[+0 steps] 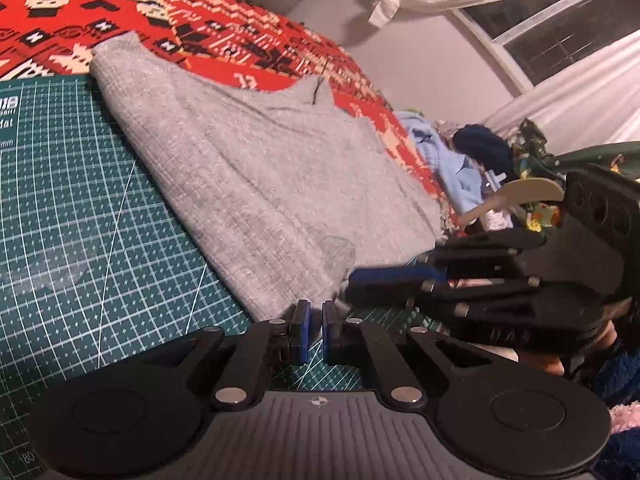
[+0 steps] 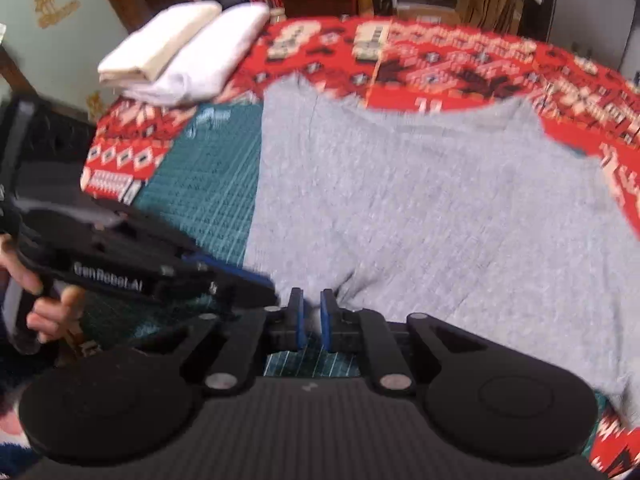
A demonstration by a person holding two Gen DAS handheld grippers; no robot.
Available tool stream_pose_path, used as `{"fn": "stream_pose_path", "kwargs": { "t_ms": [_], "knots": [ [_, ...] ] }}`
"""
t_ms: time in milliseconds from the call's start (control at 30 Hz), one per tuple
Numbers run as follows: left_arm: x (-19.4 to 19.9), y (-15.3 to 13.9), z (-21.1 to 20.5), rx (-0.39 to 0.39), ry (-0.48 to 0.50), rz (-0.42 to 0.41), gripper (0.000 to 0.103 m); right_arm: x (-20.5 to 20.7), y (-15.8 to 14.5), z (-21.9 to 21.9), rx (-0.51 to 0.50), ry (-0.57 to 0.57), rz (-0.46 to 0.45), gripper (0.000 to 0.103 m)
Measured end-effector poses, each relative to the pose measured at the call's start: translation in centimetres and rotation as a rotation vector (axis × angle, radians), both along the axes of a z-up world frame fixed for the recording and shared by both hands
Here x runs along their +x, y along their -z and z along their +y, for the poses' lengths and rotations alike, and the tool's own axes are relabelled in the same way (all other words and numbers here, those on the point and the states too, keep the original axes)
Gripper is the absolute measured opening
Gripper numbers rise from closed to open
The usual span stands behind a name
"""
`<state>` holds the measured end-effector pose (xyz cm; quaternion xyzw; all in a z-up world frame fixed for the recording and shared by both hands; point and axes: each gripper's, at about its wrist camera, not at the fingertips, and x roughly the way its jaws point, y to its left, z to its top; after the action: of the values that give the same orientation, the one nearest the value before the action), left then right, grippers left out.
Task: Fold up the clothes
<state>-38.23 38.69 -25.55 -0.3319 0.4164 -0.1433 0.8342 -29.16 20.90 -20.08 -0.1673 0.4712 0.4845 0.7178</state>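
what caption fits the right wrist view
Both grippers' fingers meet the near edge of a grey knit garment on a green cutting mat.

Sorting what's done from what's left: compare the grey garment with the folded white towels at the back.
The grey garment lies spread flat, partly on the green cutting mat; the folded white towels sit as compact bundles on the red patterned blanket. The garment covers far more area. It lies at both grippers' fingertips; the towels lie beyond them. Both are soft fabric.
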Motion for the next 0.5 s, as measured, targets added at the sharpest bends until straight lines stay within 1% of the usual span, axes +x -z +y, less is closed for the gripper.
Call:
{"fn": "stream_pose_path", "kwargs": {
  "t_ms": [133, 200, 267, 300, 367, 500],
  "knots": [
    [0.0, -0.1, 0.3, -0.029, -0.036, -0.049, 0.004, 1.6, -0.4, 0.2, 0.035, 0.079, -0.017, 0.011],
    [0.1, 0.0, 0.5, -0.038, -0.056, -0.06, 0.004, 2.2, 0.3, 0.4, 0.016, 0.095, -0.014, 0.011],
    [0.1, 0.2, 0.7, -0.044, -0.071, -0.064, 0.004, 2.2, 1.4, 0.4, -0.027, 0.096, -0.003, 0.01],
    [0.1, 0.2, 0.7, -0.047, -0.072, -0.065, 0.004, 2.0, 1.7, 0.1, -0.027, 0.09, -0.008, 0.01],
    [0.2, 0.2, 0.6, -0.053, -0.068, -0.067, 0.004, 1.5, 1.6, -0.5, -0.026, 0.074, -0.024, 0.01],
    [0.5, 0.1, 0.1, -0.056, -0.043, -0.089, 0.004, 1.4, 1.4, -1.7, -0.045, 0.074, -0.008, 0.011]
  ]
}}
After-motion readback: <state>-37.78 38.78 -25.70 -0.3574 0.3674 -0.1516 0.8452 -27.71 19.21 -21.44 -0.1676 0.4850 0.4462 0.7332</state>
